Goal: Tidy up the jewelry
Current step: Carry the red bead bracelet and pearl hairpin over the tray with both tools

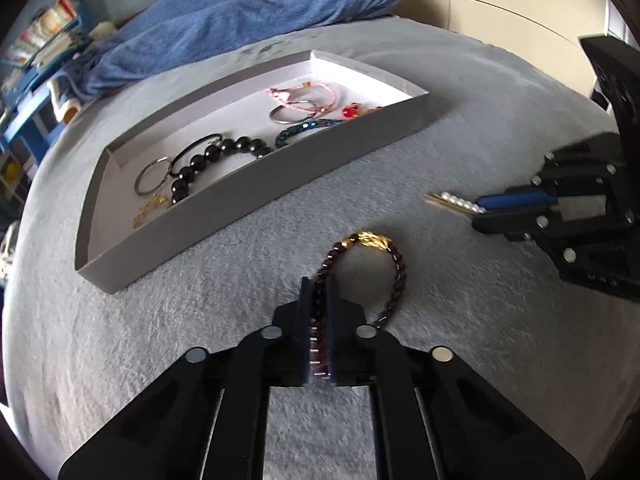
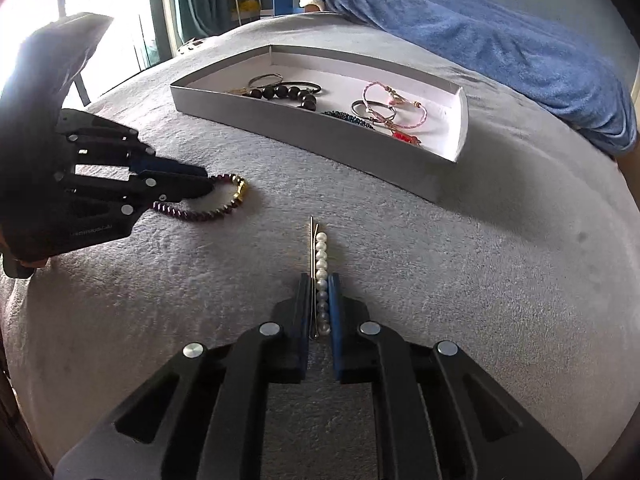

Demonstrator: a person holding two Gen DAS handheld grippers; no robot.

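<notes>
Left claw (image 1: 319,280): jaws nearly together, clamped on one side of the garnet bracelet (image 1: 366,264); the rest of the loop, with its gold clasp, lies on the grey blanket (image 1: 200,340) just ahead of the tips.

Right claw (image 2: 320,280): jaws narrowly spaced, closed on the pearl hairpin (image 2: 320,256); the pin runs lengthwise between the pads and projects forward of the tips.

The tray (image 2: 304,136) sits ahead of both claws, well apart, already holding several bracelets and rings.

Recommended procedure: lift each item straight up until it clears the blanket pile, so beads do not snag. Carry over the near wall of the tray, lower to the floor of the tray, then release. Place items beside, not on, existing pieces. Maintain grip pressure; a thin pin can slip.
</notes>
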